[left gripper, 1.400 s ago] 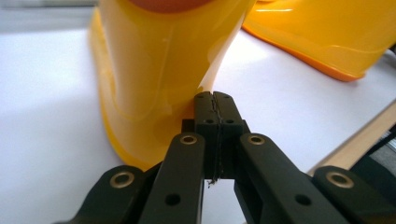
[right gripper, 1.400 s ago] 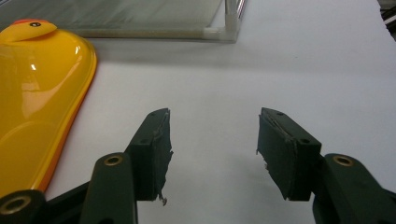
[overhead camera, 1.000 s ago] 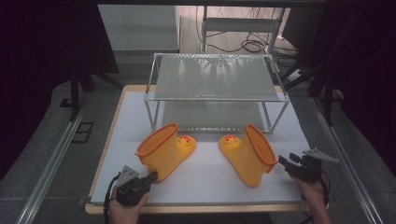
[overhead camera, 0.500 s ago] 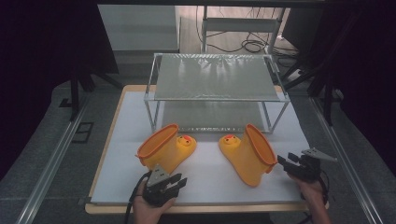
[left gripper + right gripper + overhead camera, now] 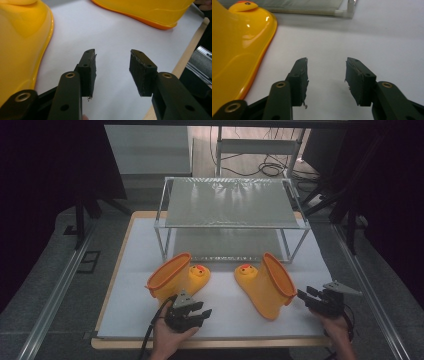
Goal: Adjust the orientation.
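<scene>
Two yellow duck boots lie on their sides on the white bench [image 5: 140, 250] in front of a wire rack [image 5: 230, 210] in the high view – the left boot [image 5: 175, 279] at about 7 o'clock, the right boot [image 5: 267, 285] at 5. The left hand-held gripper [image 5: 200, 312] sits just below the left boot, the right hand-held gripper [image 5: 306, 296] just beside the right boot's opening. In the left gripper view the jaws have just been opening, nothing between them, the boot at 10 o'clock. In the right gripper view the jaws have just been closing on bare bench – released, the boot at 9 o'clock. Best to bite each boot's rim squarely.
</scene>
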Available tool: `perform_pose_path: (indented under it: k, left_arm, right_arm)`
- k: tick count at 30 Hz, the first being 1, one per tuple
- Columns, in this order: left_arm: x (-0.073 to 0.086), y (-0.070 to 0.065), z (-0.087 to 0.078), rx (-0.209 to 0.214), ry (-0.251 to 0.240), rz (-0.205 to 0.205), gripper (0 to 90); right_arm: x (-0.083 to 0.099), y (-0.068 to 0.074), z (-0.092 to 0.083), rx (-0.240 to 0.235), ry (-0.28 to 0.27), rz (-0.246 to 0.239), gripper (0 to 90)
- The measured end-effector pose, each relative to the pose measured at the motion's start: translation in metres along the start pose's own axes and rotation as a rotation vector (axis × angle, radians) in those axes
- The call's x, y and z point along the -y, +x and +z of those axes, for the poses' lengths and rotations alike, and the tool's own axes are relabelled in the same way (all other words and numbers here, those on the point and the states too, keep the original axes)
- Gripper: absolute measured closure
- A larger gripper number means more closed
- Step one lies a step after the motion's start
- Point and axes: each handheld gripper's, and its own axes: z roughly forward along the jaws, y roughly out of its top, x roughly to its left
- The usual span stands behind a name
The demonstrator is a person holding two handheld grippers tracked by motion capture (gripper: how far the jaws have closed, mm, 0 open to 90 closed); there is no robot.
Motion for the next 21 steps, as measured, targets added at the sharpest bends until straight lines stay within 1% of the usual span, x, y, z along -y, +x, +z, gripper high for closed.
perform_pose_path:
  k: [4,5,6,7,8,9,12,13,16,17,19,21]
  left_arm:
    - [0.0,-0.001,0.001,-0.005,0.007,0.002,53.2]
    - [-0.001,-0.001,0.001,-0.007,0.009,0.003,52.5]
    - [-0.002,-0.001,0.001,-0.008,0.008,0.001,52.5]
    - [-0.003,-0.002,0.001,-0.005,0.006,0.003,52.4]
    - [-0.004,-0.002,0.001,-0.004,0.007,0.004,52.2]
    - [-0.005,-0.002,0.0,-0.004,0.007,0.005,52.2]
    - [-0.006,-0.002,0.0,0.004,0.005,0.003,51.8]
    - [-0.006,-0.001,0.0,0.001,0.004,0.001,51.5]
    - [-0.005,0.002,0.0,0.002,0.014,-0.003,51.5]
    - [-0.005,0.002,0.0,-0.003,0.019,-0.009,51.7]
    - [-0.005,0.003,0.001,0.001,0.023,-0.013,51.7]
    - [-0.005,0.002,0.001,0.002,0.025,-0.015,51.8]
  right_arm:
    - [-0.001,0.004,-0.002,-0.022,0.006,-0.026,60.3]
    - [-0.001,0.008,-0.003,-0.04,0.021,-0.047,65.0]
    - [-0.001,0.008,-0.003,-0.04,0.021,-0.047,65.0]
    - [-0.001,0.01,-0.003,-0.044,0.022,-0.054,67.3]
    - [0.0,0.013,-0.005,-0.056,0.029,-0.067,72.0]
    - [0.0,0.013,-0.005,-0.056,0.029,-0.067,72.0]
    - [0.002,0.017,-0.007,-0.072,0.038,-0.082,79.1]
    - [0.002,0.02,-0.006,-0.086,0.054,-0.093,83.4]
    - [0.002,0.025,-0.004,-0.103,0.067,-0.11,86.7]
    - [0.002,0.032,-0.002,-0.121,0.089,-0.137,89.2]
    - [0.001,0.034,-0.001,-0.126,0.096,-0.144,89.4]
    - [0.001,0.04,0.001,-0.144,0.107,-0.163,89.6]
